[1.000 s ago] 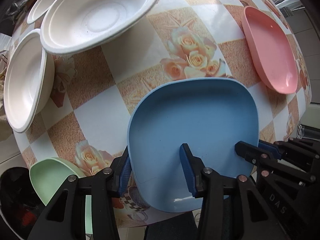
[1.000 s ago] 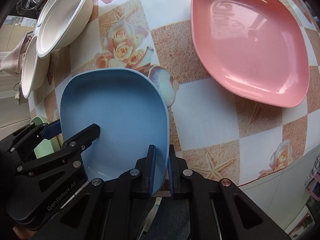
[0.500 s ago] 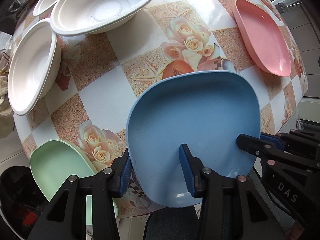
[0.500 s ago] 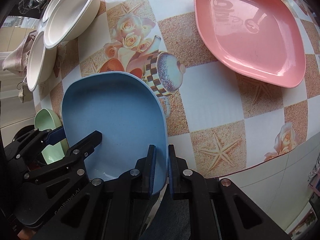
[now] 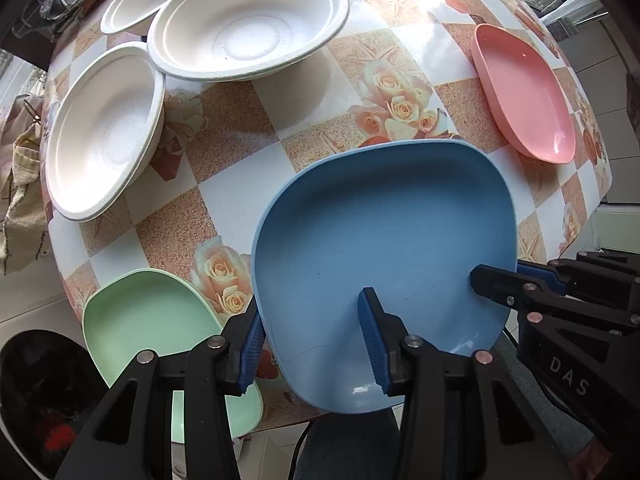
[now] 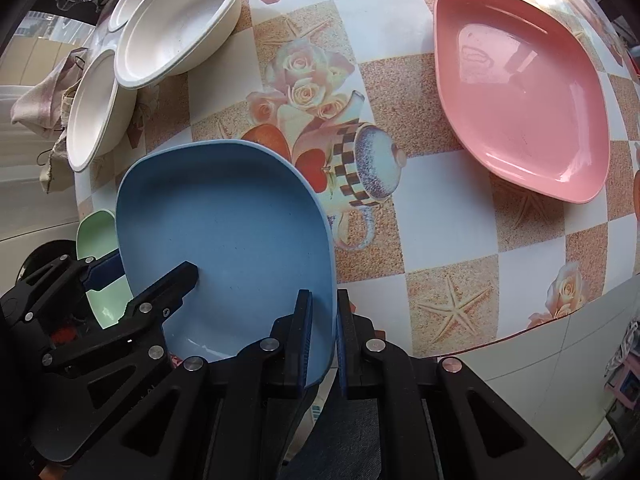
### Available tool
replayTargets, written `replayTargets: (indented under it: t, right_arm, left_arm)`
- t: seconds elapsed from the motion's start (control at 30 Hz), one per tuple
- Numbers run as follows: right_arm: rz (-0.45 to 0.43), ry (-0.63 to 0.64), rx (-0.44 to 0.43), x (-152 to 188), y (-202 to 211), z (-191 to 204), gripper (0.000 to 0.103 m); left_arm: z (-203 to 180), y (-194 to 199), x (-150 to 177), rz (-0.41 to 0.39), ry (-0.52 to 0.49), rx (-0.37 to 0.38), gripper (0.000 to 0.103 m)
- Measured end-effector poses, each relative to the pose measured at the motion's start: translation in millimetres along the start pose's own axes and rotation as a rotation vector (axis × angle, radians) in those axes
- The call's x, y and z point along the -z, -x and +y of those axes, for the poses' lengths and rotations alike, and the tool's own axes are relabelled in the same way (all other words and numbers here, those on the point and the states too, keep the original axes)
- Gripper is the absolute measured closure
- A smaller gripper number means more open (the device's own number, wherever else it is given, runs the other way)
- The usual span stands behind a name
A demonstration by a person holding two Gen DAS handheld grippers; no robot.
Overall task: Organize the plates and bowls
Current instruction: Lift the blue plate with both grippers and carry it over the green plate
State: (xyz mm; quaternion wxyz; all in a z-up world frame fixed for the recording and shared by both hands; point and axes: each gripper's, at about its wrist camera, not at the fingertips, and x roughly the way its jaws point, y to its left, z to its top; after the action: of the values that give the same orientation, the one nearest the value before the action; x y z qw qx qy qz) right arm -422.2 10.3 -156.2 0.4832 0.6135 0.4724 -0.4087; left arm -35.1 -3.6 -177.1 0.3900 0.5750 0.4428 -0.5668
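A blue plate (image 5: 384,236) is held above the table's near edge; it also shows in the right wrist view (image 6: 224,240). My right gripper (image 6: 323,320) is shut on its right rim. My left gripper (image 5: 308,324) straddles its left rim with the jaws wide apart, not pinching. A green plate (image 5: 148,320) lies at the near left, partly under the left gripper. A pink plate (image 6: 520,92) lies at the far right. Three white bowls (image 5: 248,24) sit at the far left.
The table (image 6: 452,224) has a checked floral cloth. Its near edge runs just past the grippers. A crumpled cloth (image 6: 44,96) hangs off the left side. A black bin (image 5: 28,392) stands below at the left.
Both grippers and the blue plate have risen and pulled back toward the near edge. More of the green plate and the teapot print on the cloth now show.
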Motion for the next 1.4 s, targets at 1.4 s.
replayTargets:
  t: [1.4]
  right_arm:
    - [0.060, 0.300, 0.037, -21, 0, 264, 0.090]
  left_arm:
    - [118, 61, 75, -0.055, 0.239, -0.024, 0.054]
